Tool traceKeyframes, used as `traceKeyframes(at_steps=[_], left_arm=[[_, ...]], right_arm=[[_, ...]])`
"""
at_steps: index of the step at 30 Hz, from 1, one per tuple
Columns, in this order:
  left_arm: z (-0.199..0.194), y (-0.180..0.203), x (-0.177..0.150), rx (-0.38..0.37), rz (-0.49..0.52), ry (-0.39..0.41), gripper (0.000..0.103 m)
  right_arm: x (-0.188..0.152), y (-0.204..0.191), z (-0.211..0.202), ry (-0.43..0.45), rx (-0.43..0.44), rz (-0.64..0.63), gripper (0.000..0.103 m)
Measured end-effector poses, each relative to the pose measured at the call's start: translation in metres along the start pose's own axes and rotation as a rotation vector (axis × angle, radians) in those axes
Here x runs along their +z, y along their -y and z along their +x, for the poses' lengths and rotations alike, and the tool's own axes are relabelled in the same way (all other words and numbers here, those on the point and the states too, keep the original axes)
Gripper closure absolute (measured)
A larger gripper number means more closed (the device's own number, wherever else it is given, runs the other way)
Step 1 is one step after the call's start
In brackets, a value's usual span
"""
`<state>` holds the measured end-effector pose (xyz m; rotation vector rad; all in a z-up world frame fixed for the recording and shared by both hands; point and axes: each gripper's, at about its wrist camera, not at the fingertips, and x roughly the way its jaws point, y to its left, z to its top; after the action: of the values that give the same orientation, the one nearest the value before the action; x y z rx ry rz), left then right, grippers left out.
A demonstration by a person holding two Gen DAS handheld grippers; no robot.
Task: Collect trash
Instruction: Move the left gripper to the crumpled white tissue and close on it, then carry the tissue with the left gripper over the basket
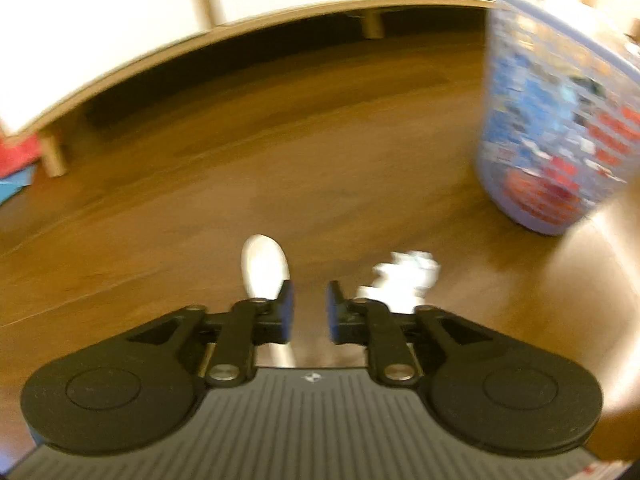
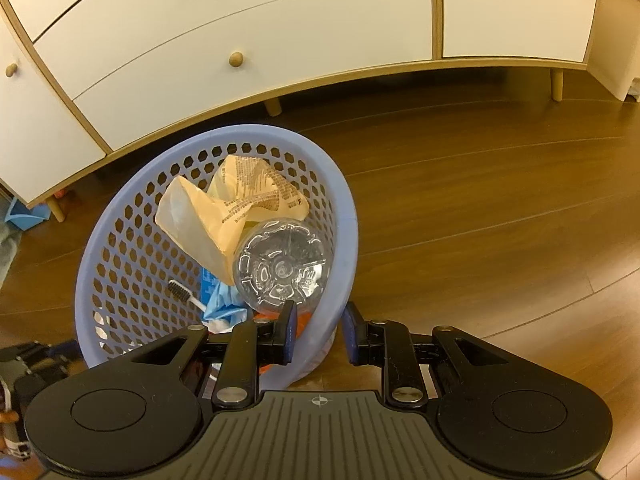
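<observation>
A lilac perforated basket [image 2: 120, 236] stands tilted on the wooden floor. It holds a tan paper bag [image 2: 224, 208], a clear plastic bottle [image 2: 282, 266], a toothbrush [image 2: 182, 292] and blue wrapping. My right gripper [image 2: 320, 330] straddles its near rim, one finger inside and one outside, shut on the rim. The left wrist view is blurred. There the basket [image 1: 552, 120] is at the far right. My left gripper [image 1: 310, 312] hovers open over the floor with nothing between its pads. Crumpled white paper [image 1: 404, 276] lies just right of its tips, and a long white object [image 1: 264, 268] just left.
A white dresser [image 2: 240, 40] on short wooden legs runs along the back, with a dark gap beneath it. Red and blue items [image 1: 16, 164] lie by its left leg. A dark device [image 2: 28, 364] shows at the lower left. Bare floorboards [image 2: 500, 200] lie to the basket's right.
</observation>
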<state>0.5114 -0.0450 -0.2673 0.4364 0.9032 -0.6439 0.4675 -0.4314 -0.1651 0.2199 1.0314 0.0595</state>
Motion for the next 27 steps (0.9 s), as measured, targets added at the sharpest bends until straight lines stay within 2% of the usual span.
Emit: traceKeyframes(at_steps=[2, 4, 7, 11, 13, 14, 15, 18, 22, 27], left_arm=[[0.003, 0.015, -0.001, -0.047, 0.046, 0.015, 0.055], [0.011, 0.028, -0.001, -0.056, 0.109, 0.015, 0.054], [0.034, 0.04, 0.0, -0.053, 0.147, -0.032, 0.054], [0.056, 0.047, -0.008, -0.014, 0.159, -0.099, 0.068], [0.057, 0.047, -0.011, -0.006, 0.164, -0.091, 0.071], [0.057, 0.049, -0.011, -0.003, 0.174, -0.086, 0.075], [0.053, 0.049, -0.011, -0.004, 0.179, -0.078, 0.081], [0.039, 0.041, -0.007, -0.011, 0.147, -0.046, 0.082], [0.012, 0.033, 0.003, -0.002, 0.135, 0.009, 0.082], [-0.048, 0.028, 0.02, -0.007, 0.111, 0.11, 0.082]], right_arm=[[0.001, 0.001, 0.001, 0.003, 0.004, 0.005, 0.082], [0.001, 0.002, 0.001, 0.004, 0.004, 0.003, 0.082], [0.002, 0.002, 0.002, 0.001, 0.001, -0.01, 0.082], [0.002, 0.002, 0.003, 0.001, -0.011, -0.033, 0.082], [0.001, 0.002, 0.002, 0.002, -0.014, -0.038, 0.082], [0.0, 0.002, 0.002, 0.005, -0.016, -0.038, 0.082], [0.0, 0.001, 0.002, 0.007, -0.019, -0.043, 0.083], [-0.001, -0.006, -0.002, 0.025, -0.029, -0.069, 0.084], [-0.001, -0.028, -0.008, 0.062, -0.065, -0.164, 0.089], [-0.002, -0.064, -0.01, 0.094, -0.109, -0.276, 0.094]])
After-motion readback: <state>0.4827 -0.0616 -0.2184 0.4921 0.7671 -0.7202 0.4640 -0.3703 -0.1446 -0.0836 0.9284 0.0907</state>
